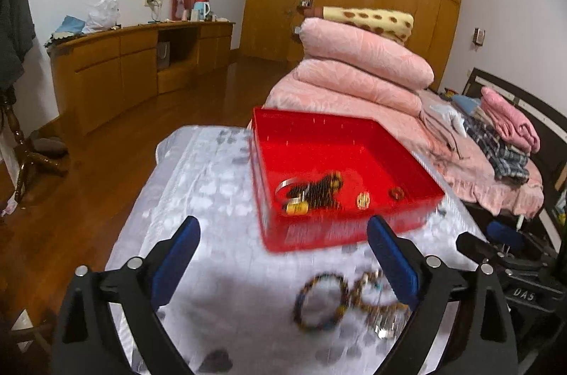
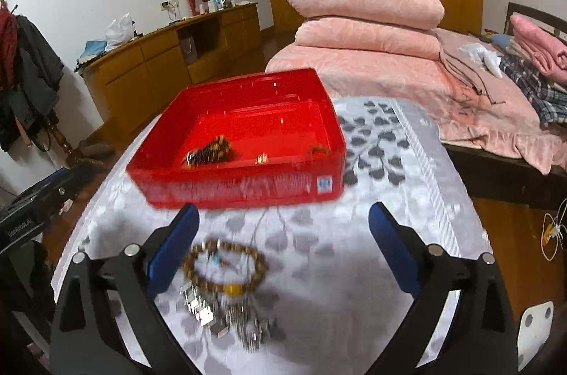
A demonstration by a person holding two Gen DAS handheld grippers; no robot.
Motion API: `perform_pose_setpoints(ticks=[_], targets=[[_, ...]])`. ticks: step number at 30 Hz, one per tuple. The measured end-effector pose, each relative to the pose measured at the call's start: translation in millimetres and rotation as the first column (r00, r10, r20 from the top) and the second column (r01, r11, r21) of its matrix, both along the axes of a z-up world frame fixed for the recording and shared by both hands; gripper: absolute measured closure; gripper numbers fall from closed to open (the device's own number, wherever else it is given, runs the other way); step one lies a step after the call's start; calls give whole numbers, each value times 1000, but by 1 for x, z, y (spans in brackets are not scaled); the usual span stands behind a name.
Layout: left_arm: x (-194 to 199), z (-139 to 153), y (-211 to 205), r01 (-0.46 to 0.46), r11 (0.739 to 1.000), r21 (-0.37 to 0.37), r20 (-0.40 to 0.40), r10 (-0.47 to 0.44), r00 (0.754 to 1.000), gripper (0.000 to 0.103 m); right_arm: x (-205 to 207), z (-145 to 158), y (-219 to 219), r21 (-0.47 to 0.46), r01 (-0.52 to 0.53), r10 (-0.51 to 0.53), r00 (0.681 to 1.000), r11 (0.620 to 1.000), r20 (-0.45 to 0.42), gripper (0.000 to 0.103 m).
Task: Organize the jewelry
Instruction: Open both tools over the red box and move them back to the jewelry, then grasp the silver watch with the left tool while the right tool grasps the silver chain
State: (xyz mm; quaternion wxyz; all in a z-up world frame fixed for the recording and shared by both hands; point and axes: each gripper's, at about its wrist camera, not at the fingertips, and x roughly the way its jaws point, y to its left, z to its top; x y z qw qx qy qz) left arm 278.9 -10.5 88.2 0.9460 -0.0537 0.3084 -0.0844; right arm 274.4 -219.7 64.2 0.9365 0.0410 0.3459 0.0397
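Note:
A red tray (image 1: pixel 336 148) stands on a table covered with a white and grey leaf-patterned cloth (image 1: pixel 198 183). In the tray lie dark beaded bracelets (image 1: pixel 319 189), a silver bangle (image 1: pixel 285 185), a gold ring (image 1: pixel 363 199) and a small reddish ring (image 1: pixel 396 193). On the cloth in front of the tray are a multicoloured bead bracelet (image 1: pixel 320 300), a brown bead bracelet with a yellow bead (image 2: pixel 232 288) and silvery chain pieces (image 2: pixel 203 307). My left gripper (image 1: pixel 283 226) is open and empty above the loose pieces. My right gripper (image 2: pixel 283 212) is also open and empty, just short of the tray (image 2: pixel 276 127).
A bed with stacked pink quilts (image 1: pixel 365 63) lies beyond the table and to its right. Wooden cabinets (image 1: pixel 141 63) line the far wall. A coat stand (image 2: pixel 32 80) is at the left. The table's edges drop to a wooden floor (image 1: pixel 71 197).

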Motion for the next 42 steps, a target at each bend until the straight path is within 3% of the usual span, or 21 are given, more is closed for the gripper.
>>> perform_pose_setpoints(ticks=[15,29,33,35,39,42], targets=[[-62,-43,-6,33,997,73,-90,-26,996,10,-66,-44,6,-64,-55,48,993,996,-107,8],[-79,-61,-11,44,996,83,-132,-32,991,10,-73,-57,21,-55,-119,111,985,991,-129,9],[-78,-61,-10,38,996,80,-134,-27,991,10,-66,-63,24,-53,-137,127,979,989,-161,27],[-77,-62,-10,39,996,75,-136,-29,990,10,-63,-66,24,-59,-136,124,977,989,-176,27],[-74,-63,-10,41,996,75,-144,-30,989,10,-55,-71,26,-60,-146,131,970,987,-203,40],[-72,-64,-11,45,996,72,-148,-34,988,10,-51,-71,28,-73,-150,133,970,986,-202,42]])
